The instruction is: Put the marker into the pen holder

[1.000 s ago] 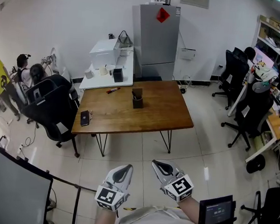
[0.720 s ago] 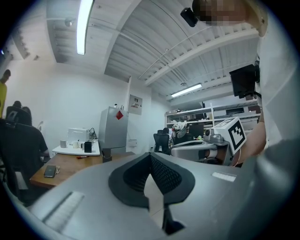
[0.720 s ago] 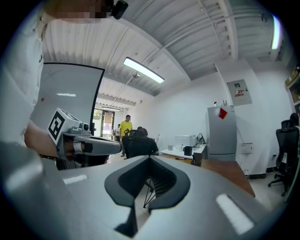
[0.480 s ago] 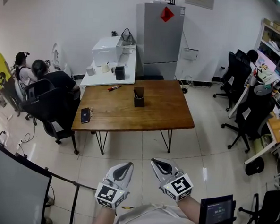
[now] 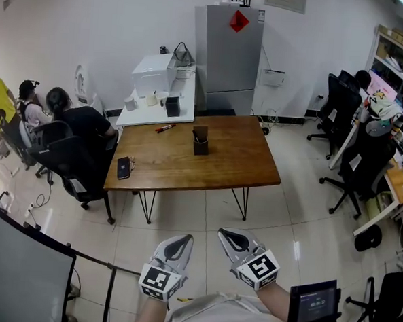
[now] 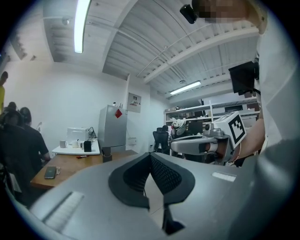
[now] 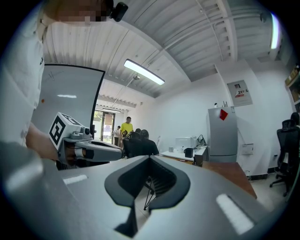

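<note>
A red marker (image 5: 164, 129) lies near the far left edge of the wooden table (image 5: 221, 166). A dark pen holder (image 5: 200, 142) stands upright near the table's middle, to the right of the marker. Both grippers hang low over the tiled floor, well short of the table. My left gripper (image 5: 177, 245) is shut with nothing in it, and my right gripper (image 5: 235, 240) is shut and empty too. In the left gripper view the pen holder (image 6: 107, 153) and marker (image 6: 82, 156) show far off beyond the closed jaws. The right gripper view shows the pen holder (image 7: 198, 160) small in the distance.
A black phone (image 5: 123, 168) lies on the table's left front corner. Behind stand a white side table (image 5: 155, 113) with a printer and a grey fridge (image 5: 228, 53). People sit on black chairs (image 5: 72, 162) at the left; more office chairs (image 5: 354, 166) are at the right.
The grippers have hardly moved. The head view has shifted slightly, and the seated person at the left has leaned more toward the table.
</note>
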`<state>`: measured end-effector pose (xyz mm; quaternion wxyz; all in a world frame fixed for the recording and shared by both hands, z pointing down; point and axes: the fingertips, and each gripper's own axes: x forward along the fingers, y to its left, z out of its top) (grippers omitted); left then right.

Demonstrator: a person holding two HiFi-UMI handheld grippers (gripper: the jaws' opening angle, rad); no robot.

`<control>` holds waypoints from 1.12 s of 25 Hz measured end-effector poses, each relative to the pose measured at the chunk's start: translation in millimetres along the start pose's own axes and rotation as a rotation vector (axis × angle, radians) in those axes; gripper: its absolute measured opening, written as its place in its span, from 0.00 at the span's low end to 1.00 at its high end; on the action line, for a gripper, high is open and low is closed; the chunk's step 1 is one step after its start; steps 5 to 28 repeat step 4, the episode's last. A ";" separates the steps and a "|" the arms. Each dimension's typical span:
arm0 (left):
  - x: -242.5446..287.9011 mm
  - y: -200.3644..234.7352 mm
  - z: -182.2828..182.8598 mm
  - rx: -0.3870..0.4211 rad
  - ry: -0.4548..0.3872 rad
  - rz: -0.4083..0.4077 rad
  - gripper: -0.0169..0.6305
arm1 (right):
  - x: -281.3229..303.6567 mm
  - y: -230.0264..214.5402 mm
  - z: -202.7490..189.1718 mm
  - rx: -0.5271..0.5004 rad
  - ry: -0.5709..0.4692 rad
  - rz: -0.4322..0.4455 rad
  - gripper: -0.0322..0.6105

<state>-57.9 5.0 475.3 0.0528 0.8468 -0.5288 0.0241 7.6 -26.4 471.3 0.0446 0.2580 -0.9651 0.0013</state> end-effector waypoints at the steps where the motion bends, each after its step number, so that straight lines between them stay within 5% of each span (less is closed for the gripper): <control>1: 0.4 -2.1 0.8 0.010 0.001 -0.006 0.05 | -0.4 0.3 -0.3 0.001 0.001 0.000 0.05; 28: 1.4 -6.0 3.0 0.024 -0.001 -0.023 0.05 | 0.1 2.5 -1.9 0.001 0.003 0.002 0.05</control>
